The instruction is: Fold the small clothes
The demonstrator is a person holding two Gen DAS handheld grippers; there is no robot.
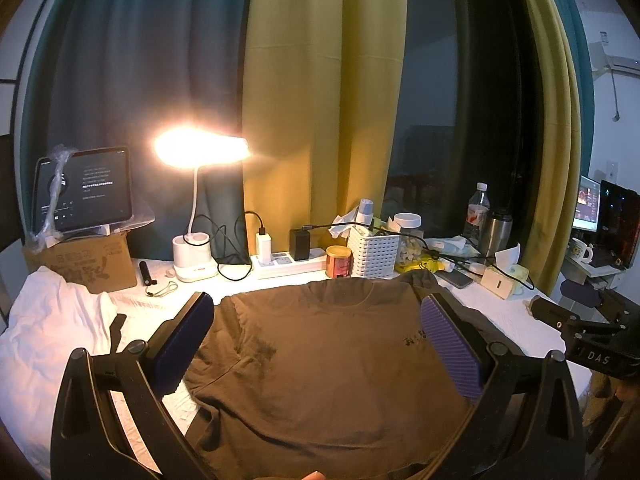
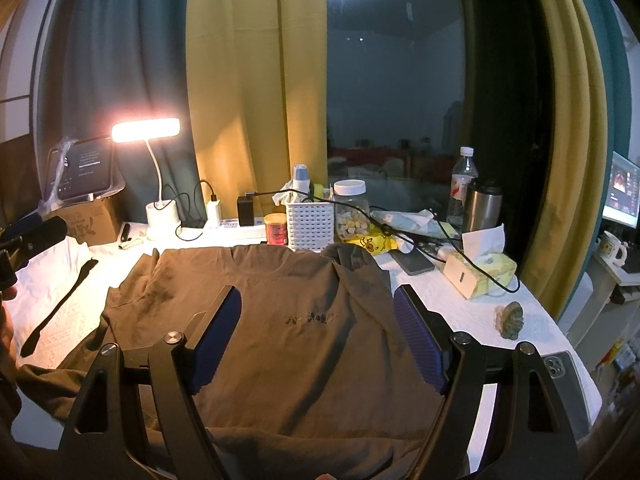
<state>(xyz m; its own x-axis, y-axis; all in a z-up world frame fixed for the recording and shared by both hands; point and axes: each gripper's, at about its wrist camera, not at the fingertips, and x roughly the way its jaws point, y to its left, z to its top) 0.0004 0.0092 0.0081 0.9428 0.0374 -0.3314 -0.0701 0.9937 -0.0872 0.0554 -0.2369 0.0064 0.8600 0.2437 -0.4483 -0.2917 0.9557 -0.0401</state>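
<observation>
A brown T-shirt (image 1: pixel 320 360) lies spread front-up on the white-covered table, collar toward the far clutter; it also shows in the right wrist view (image 2: pixel 288 340), with small dark lettering on the chest. Its right sleeve is folded up near the basket. My left gripper (image 1: pixel 316 320) hovers open above the shirt's chest, holding nothing. My right gripper (image 2: pixel 318 308) hovers open above the shirt's middle, holding nothing. The right gripper's body shows at the right edge of the left wrist view (image 1: pixel 580 332). The left gripper's tip shows at the left edge of the right wrist view (image 2: pixel 36 236).
White cloth (image 1: pixel 48 328) lies at the table's left. A lit desk lamp (image 1: pixel 200 152), tablet on a cardboard box (image 1: pixel 84 188), power strip (image 1: pixel 288 264), white basket (image 2: pixel 310 220), jar (image 2: pixel 352 212), bottles, tissue pack (image 2: pixel 488 268) and phones (image 2: pixel 564 376) crowd the back and right.
</observation>
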